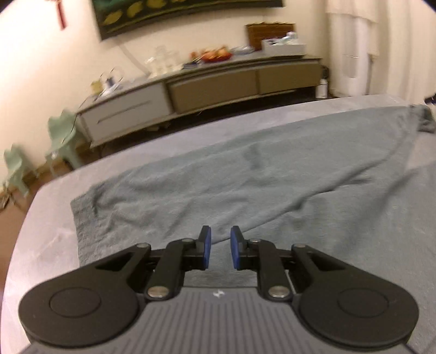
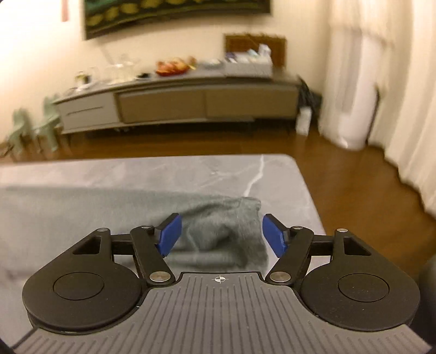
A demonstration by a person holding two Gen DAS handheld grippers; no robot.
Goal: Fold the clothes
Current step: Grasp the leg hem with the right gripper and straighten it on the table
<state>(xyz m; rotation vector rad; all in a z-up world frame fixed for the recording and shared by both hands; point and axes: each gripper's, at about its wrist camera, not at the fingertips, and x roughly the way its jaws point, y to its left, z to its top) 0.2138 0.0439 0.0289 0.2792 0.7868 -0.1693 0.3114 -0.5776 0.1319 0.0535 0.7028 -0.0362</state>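
Two wrist-camera views look along hand-held grippers over a grey marble-patterned table (image 2: 245, 174).

In the left wrist view, the left gripper (image 1: 220, 250) sits at lower centre. Its two blue-padded fingers (image 1: 206, 252) stand close together with a narrow gap between them, and nothing is between them. Just beyond the tips lies one grey-green garment (image 1: 245, 174), spread across the middle of the frame from lower left to upper right, wrinkled, with a bunched end at the far right edge. Whether the tips touch the cloth cannot be told.

In the right wrist view, the right gripper (image 2: 219, 235) sits at lower centre. Its two blue-padded fingers (image 2: 170, 234) are spread wide and grip nothing. The garment's crumpled end (image 2: 223, 231) shows in the gap between them, lying on the table near its right-hand edge.

Behind, in the upper half of both views: one long low sideboard (image 2: 190, 100) with clutter on top, one dark wall hanging (image 1: 174, 16), two pale green small chairs (image 1: 62, 136) at the left, and white curtains (image 2: 381, 81) at the right.
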